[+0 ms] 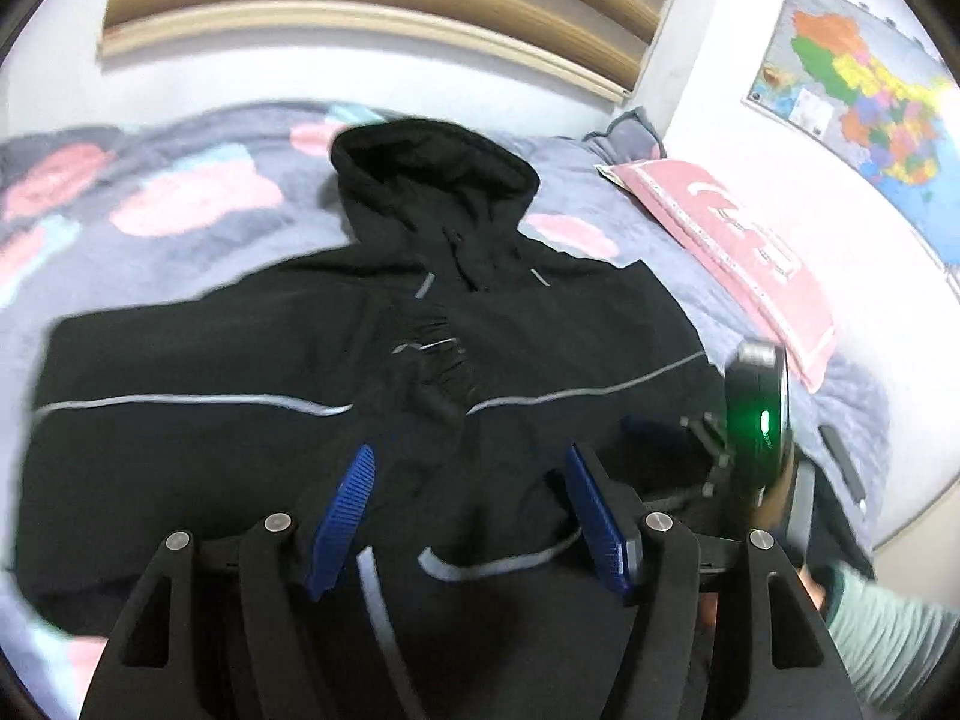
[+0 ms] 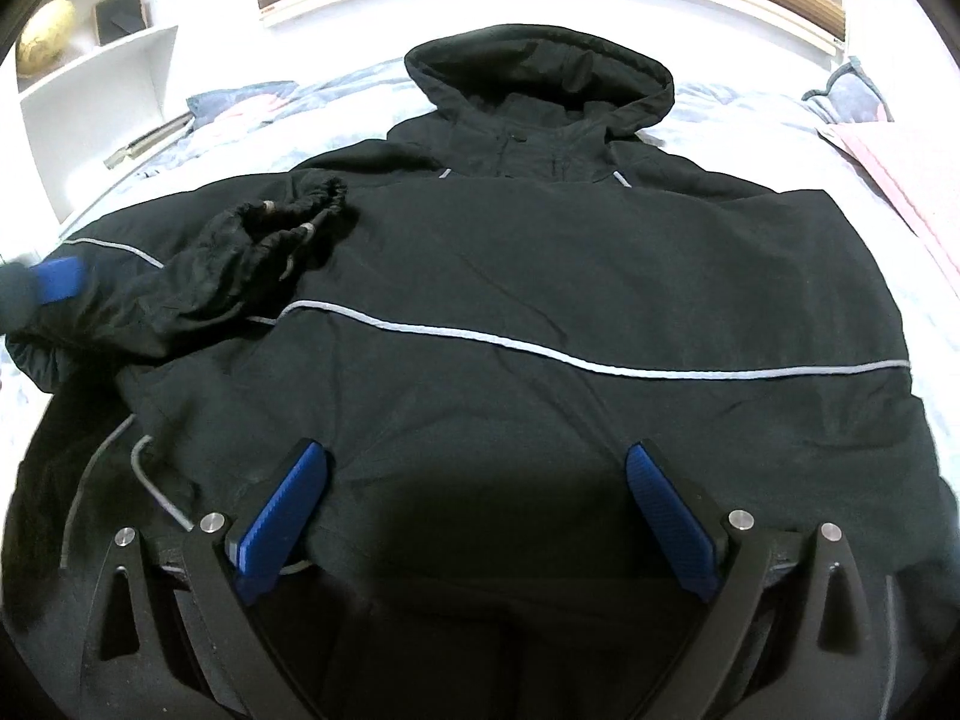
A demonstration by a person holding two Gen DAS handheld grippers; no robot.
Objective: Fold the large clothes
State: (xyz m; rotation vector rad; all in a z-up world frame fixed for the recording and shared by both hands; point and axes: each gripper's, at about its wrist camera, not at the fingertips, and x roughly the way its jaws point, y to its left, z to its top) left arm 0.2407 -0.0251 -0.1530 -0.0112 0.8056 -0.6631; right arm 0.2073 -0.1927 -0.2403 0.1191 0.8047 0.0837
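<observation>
Jacket [image 2: 510, 276], black with grey piping, lies spread across the bed [image 1: 180, 192], hood [image 2: 540, 69] at the far end. One sleeve [image 2: 252, 258] is folded inward over the chest. Left gripper [image 1: 471, 510] and right gripper [image 2: 474, 510] both hover over the near hem, jaws spread and holding nothing. Pink pillow [image 1: 732, 240] lies far right.
</observation>
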